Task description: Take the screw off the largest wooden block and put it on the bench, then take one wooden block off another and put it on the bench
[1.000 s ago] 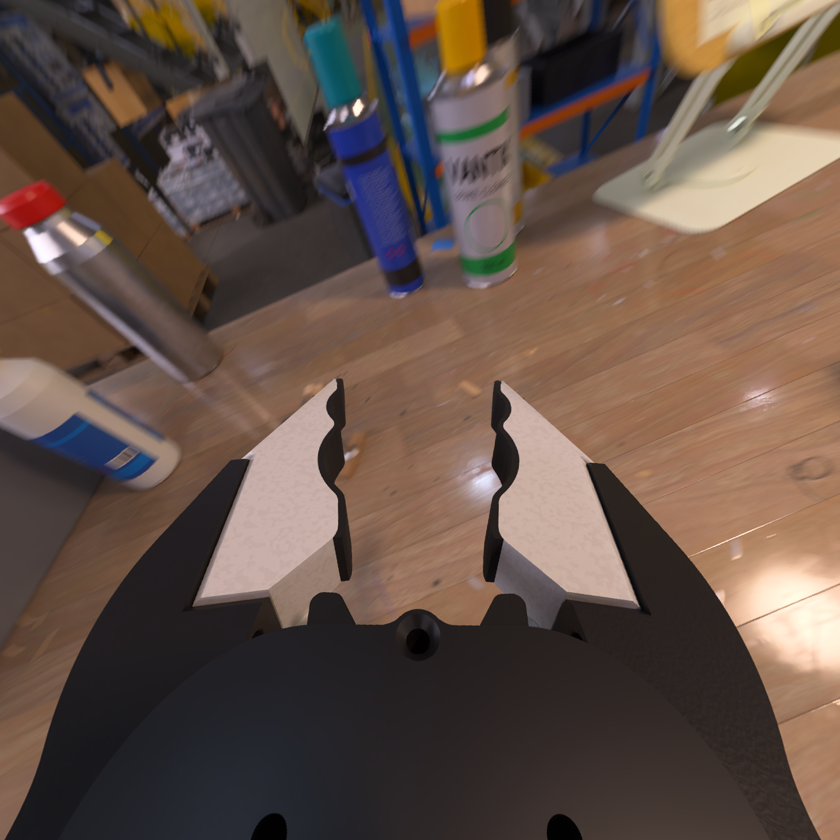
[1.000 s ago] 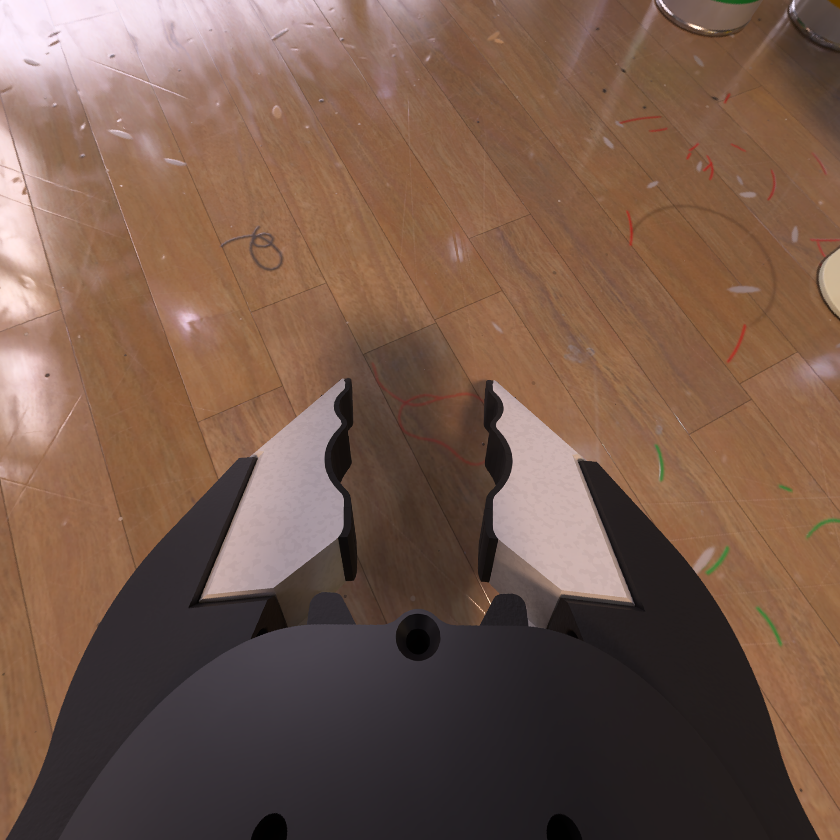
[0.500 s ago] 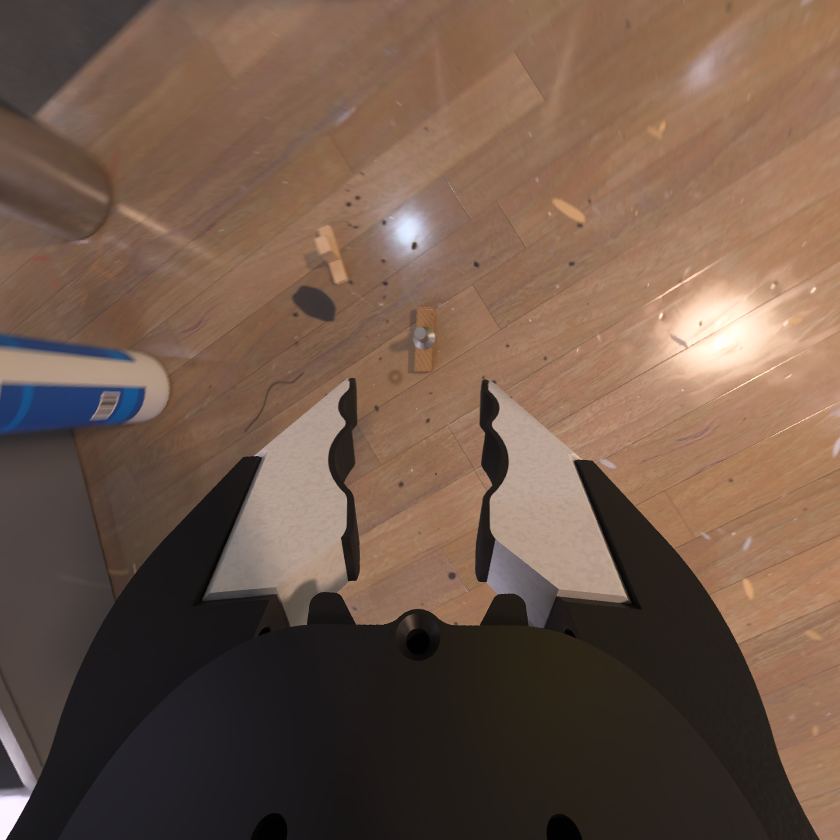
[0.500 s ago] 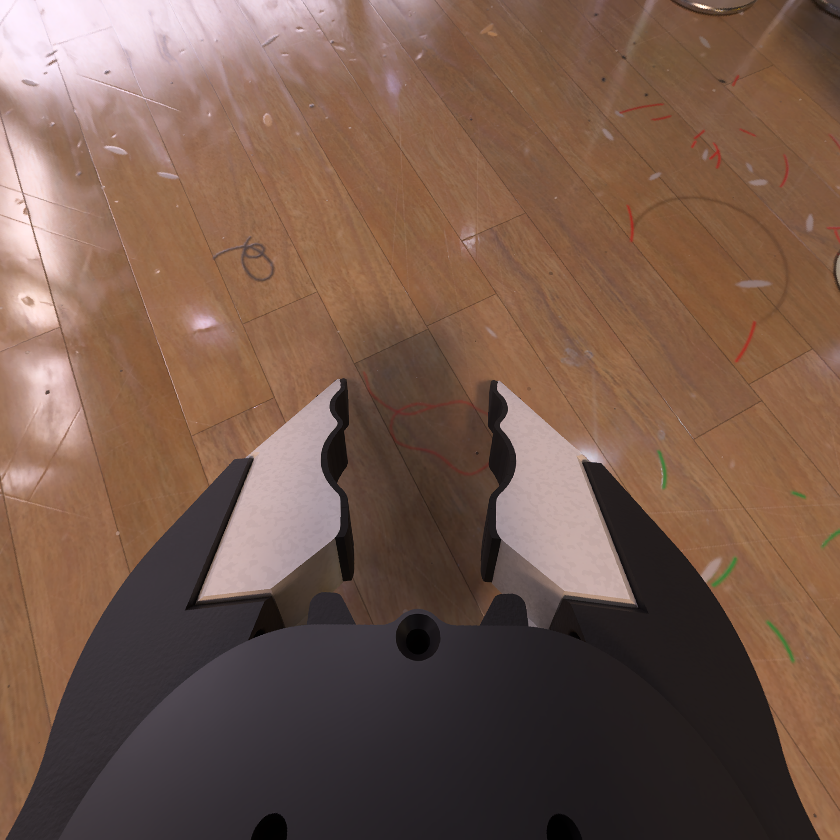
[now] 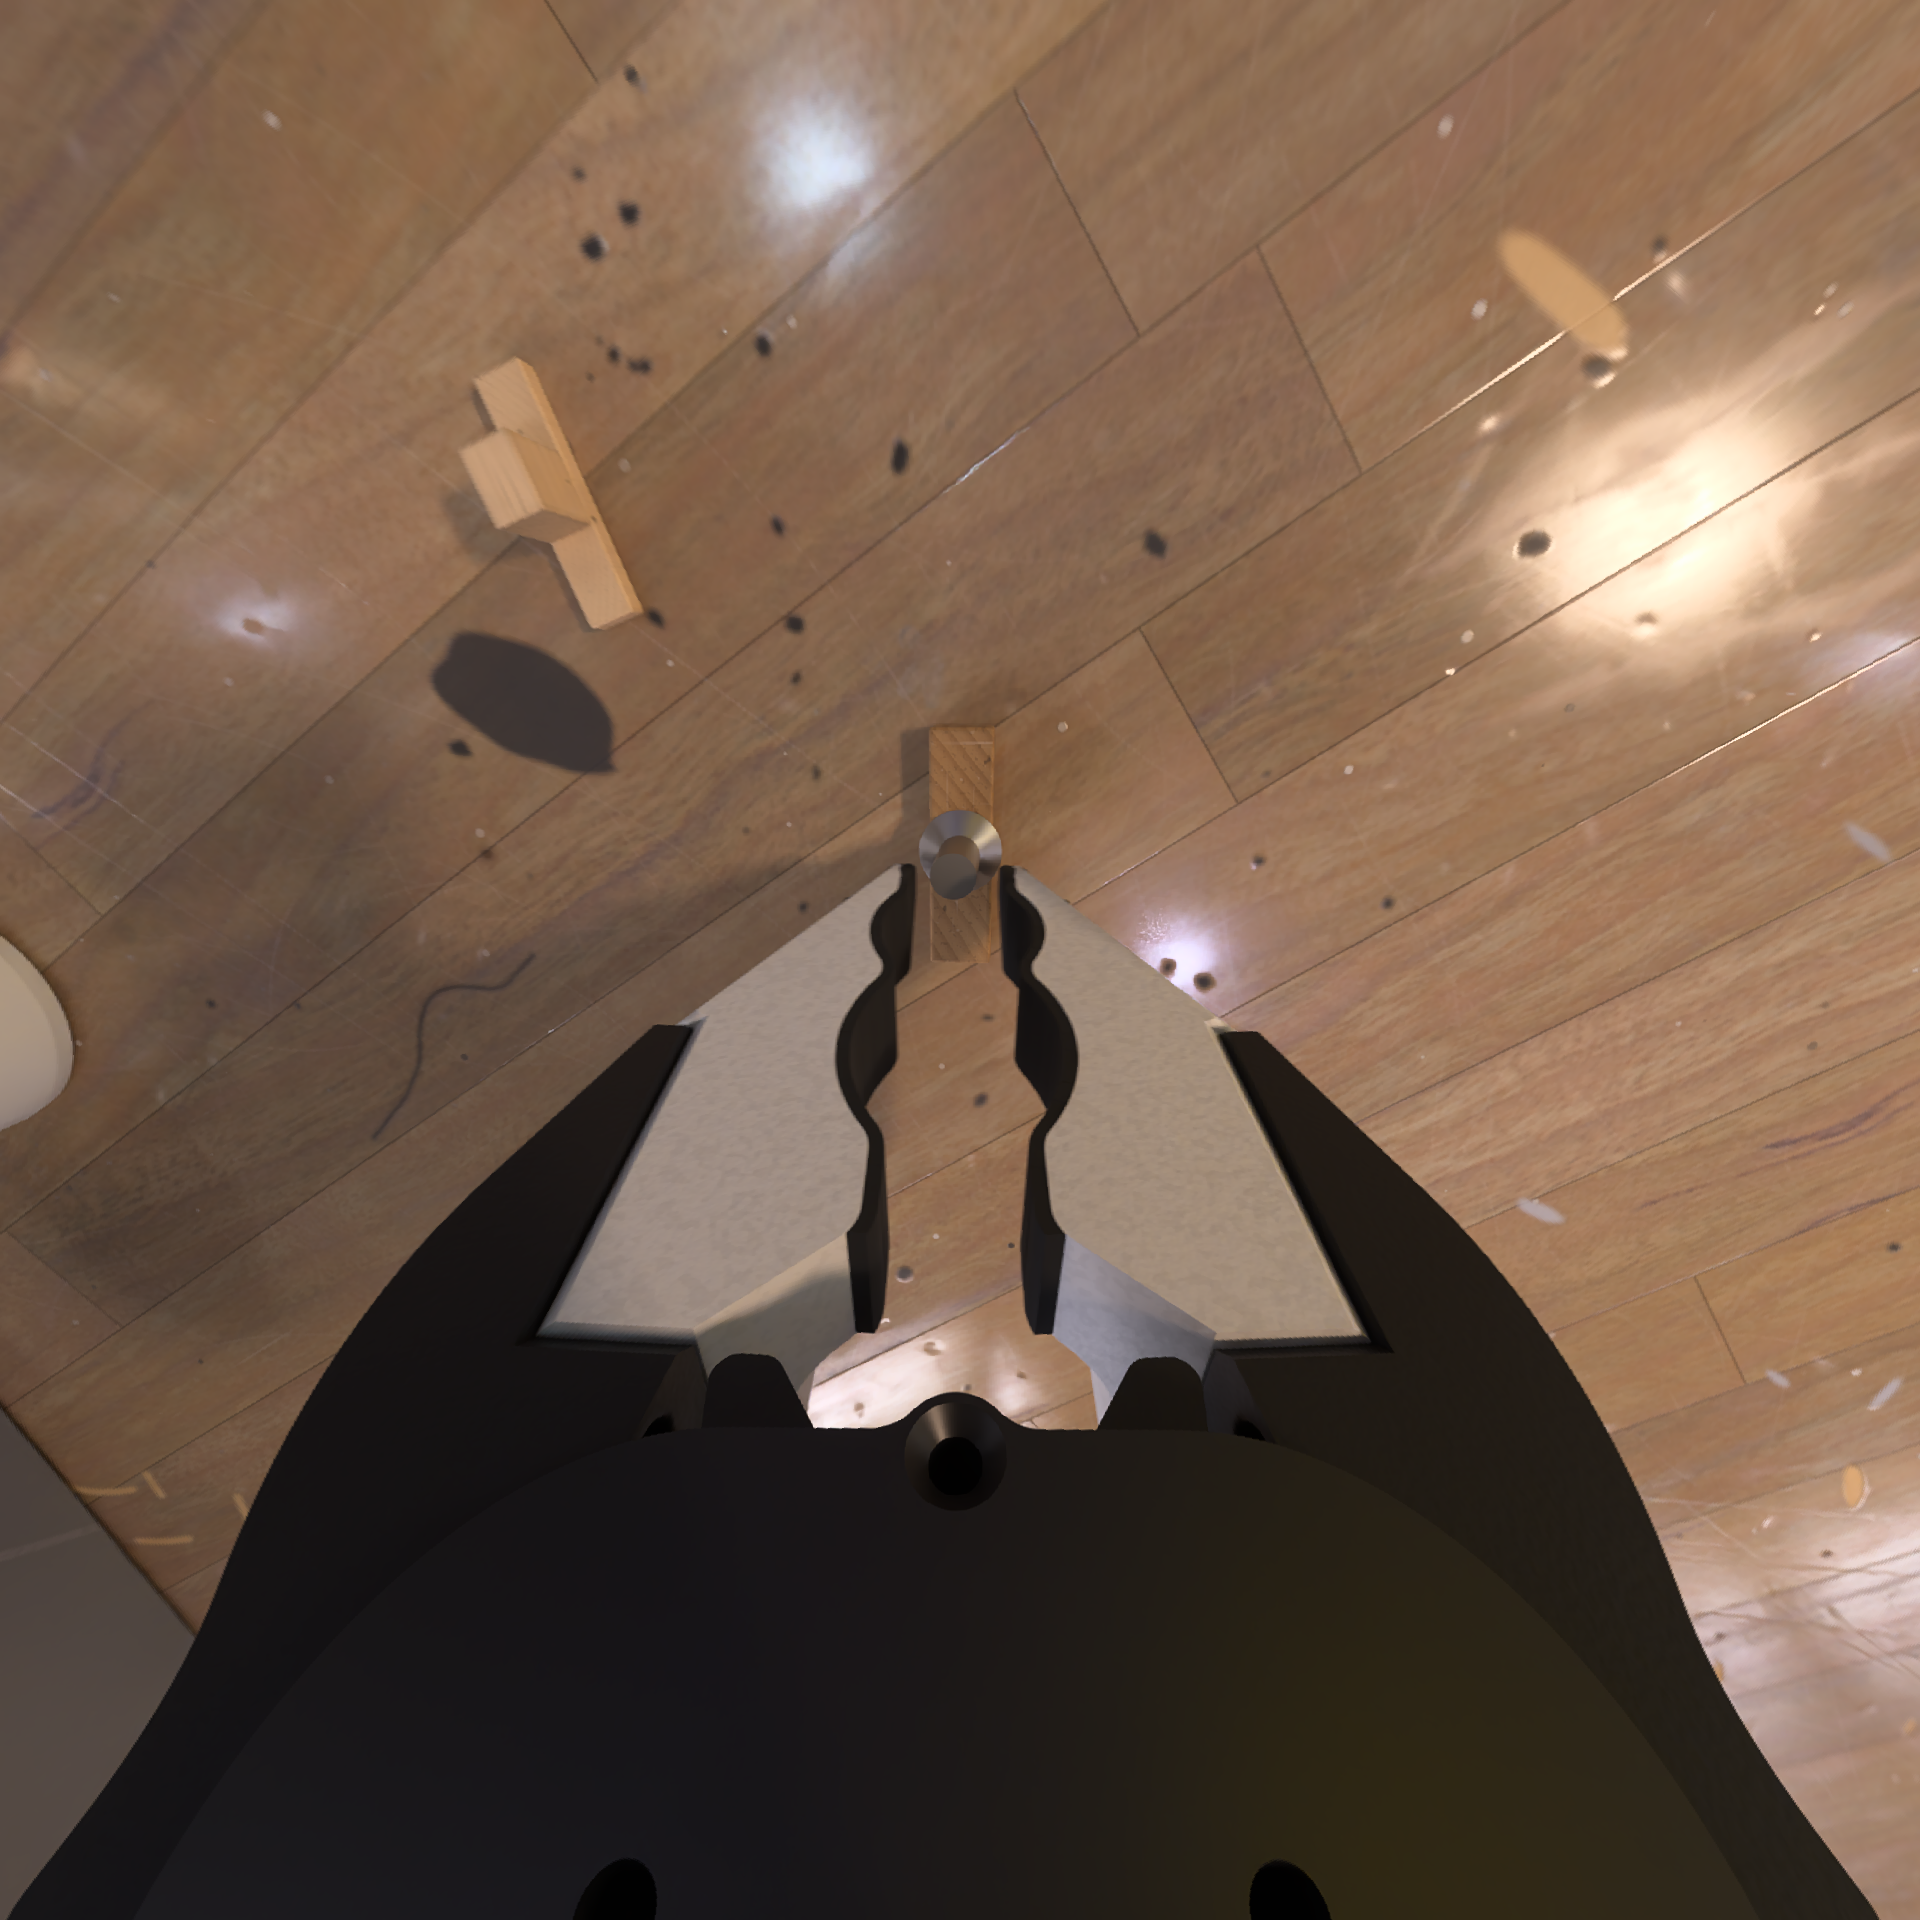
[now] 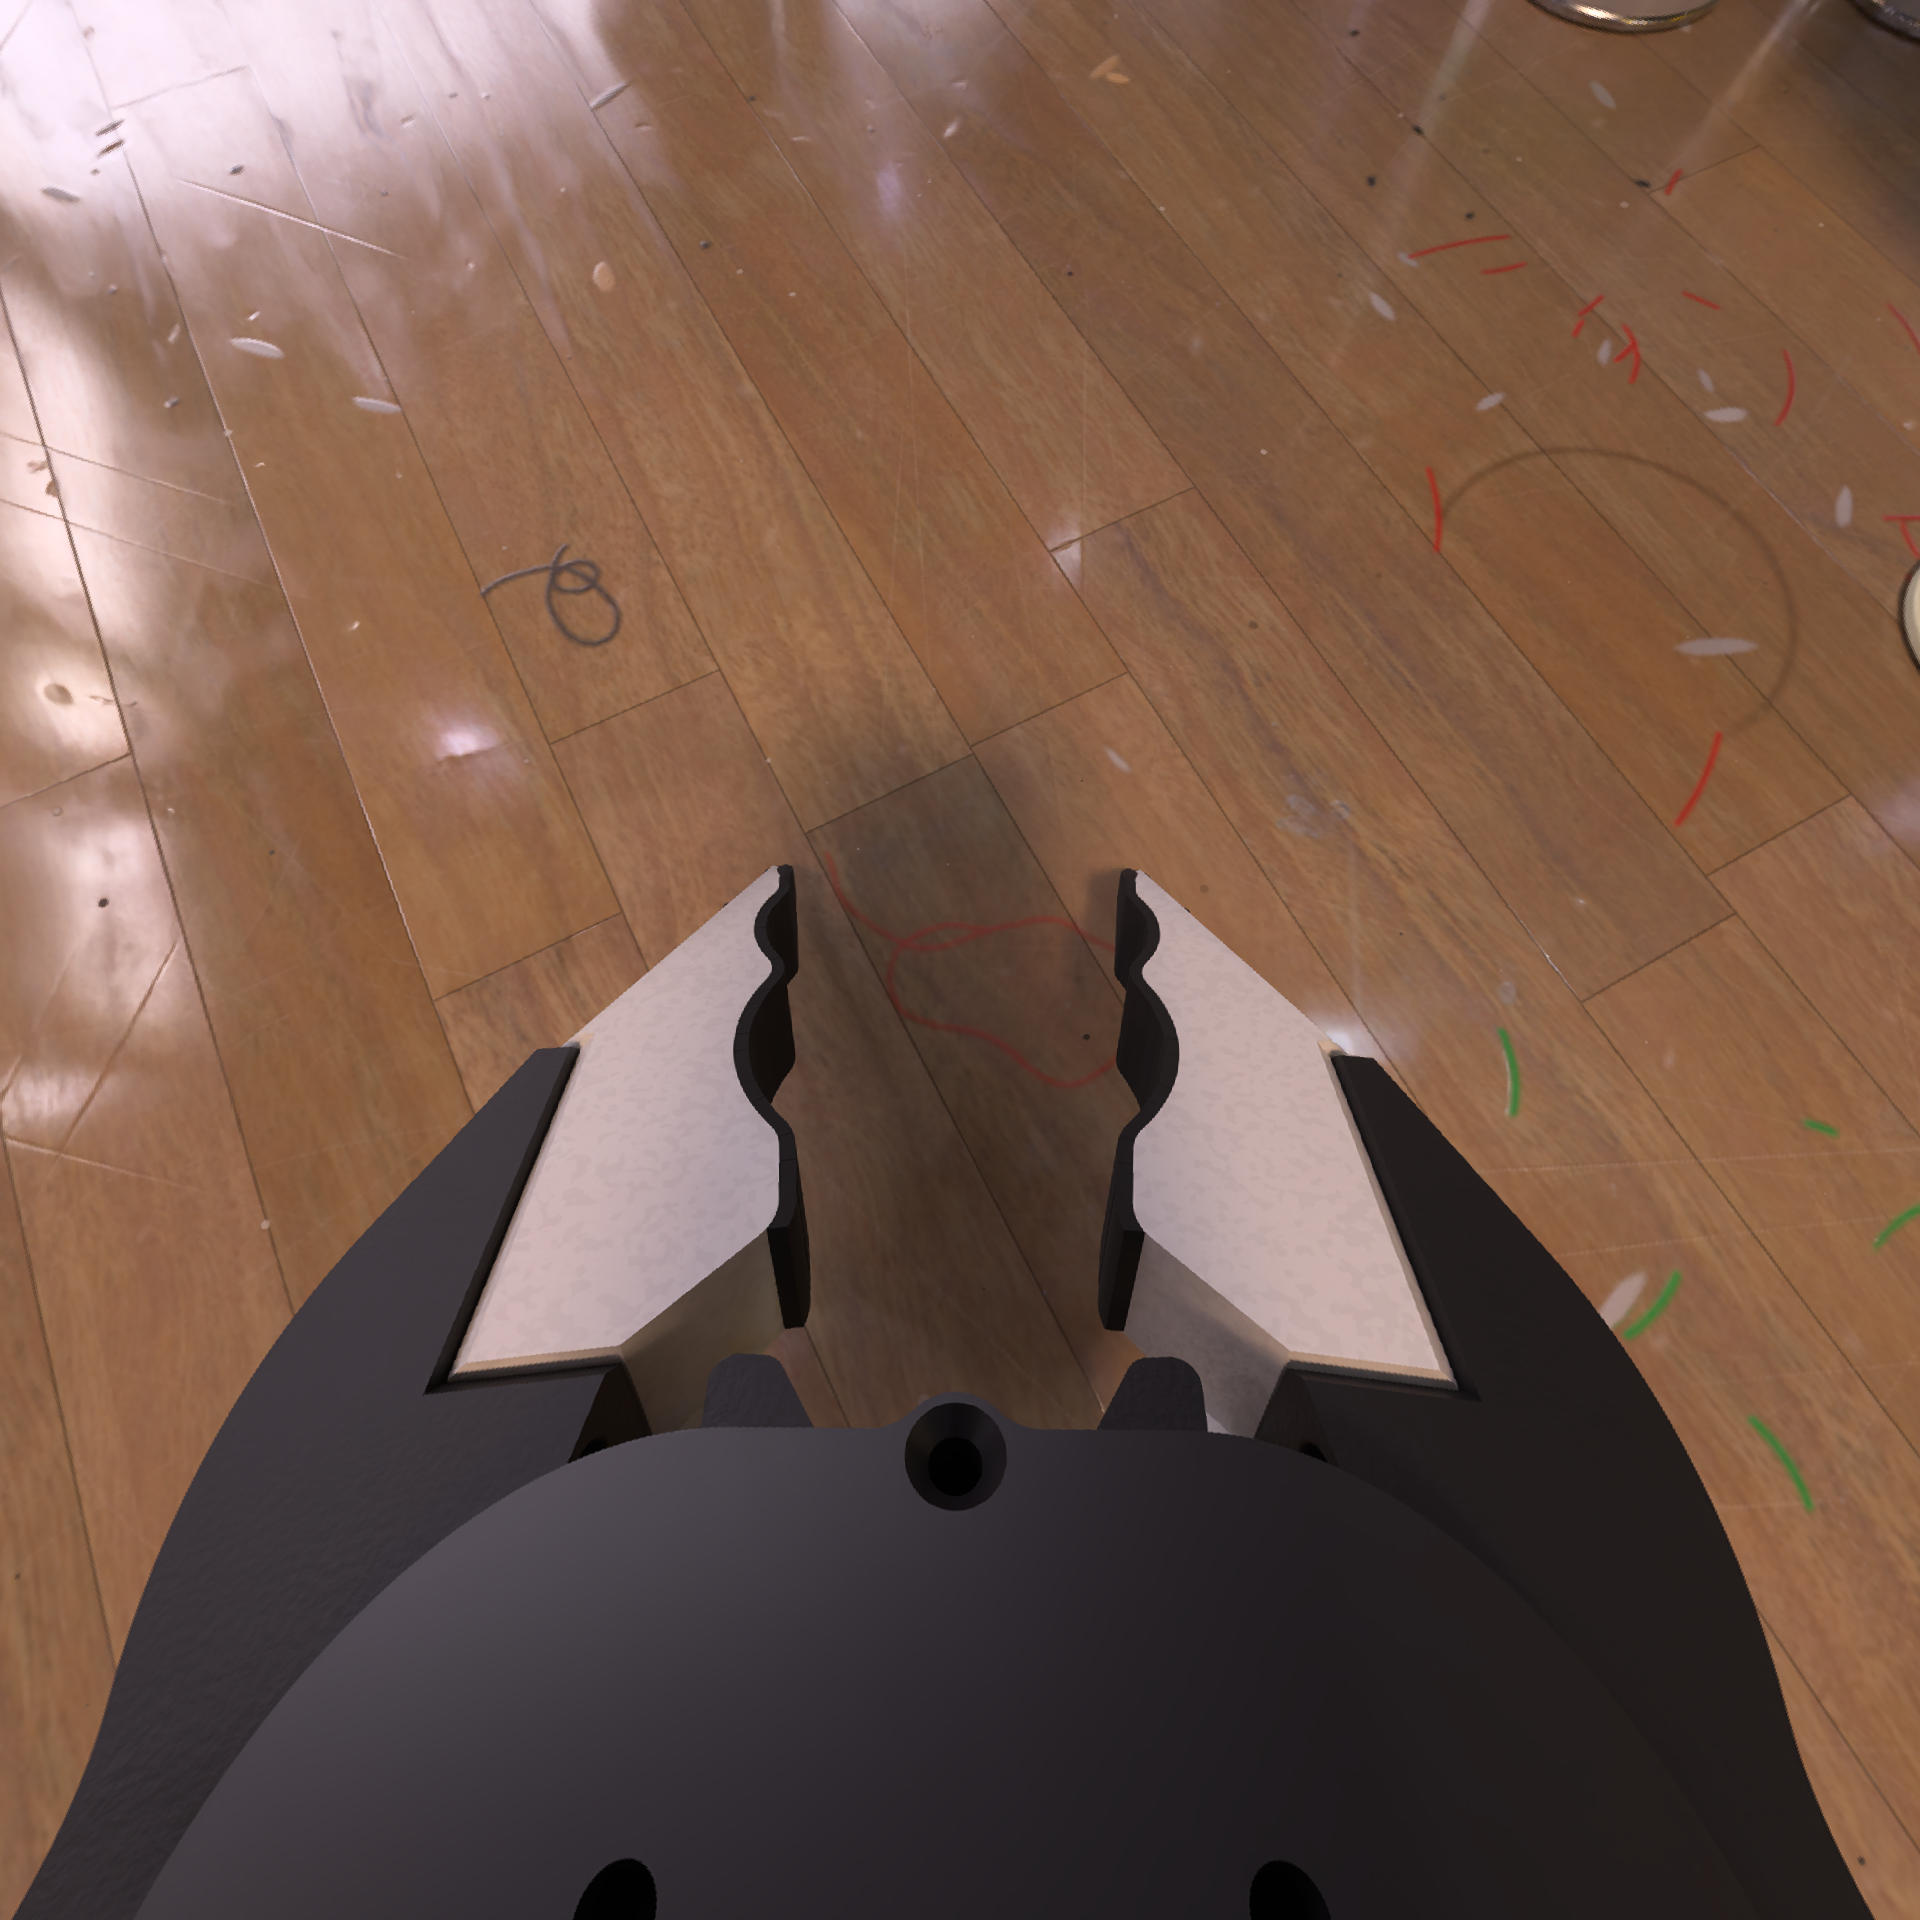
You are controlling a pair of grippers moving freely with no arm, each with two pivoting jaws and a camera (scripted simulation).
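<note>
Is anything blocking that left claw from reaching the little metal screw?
Nothing visible does. The left gripper is open, its tips either side of the screw standing on its wooden block.

Black grippers (image 5: 956,883) (pale, scalloped jaws).

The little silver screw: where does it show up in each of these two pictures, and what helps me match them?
Left wrist view: the screw stands on a wooden block, centre frame, just ahead of the left gripper, whose tips flank it.
Right wrist view: not in it; the right gripper faces only bare boards.
Shared landmark: the plank bench; nothing else clearly shows in both.
</note>
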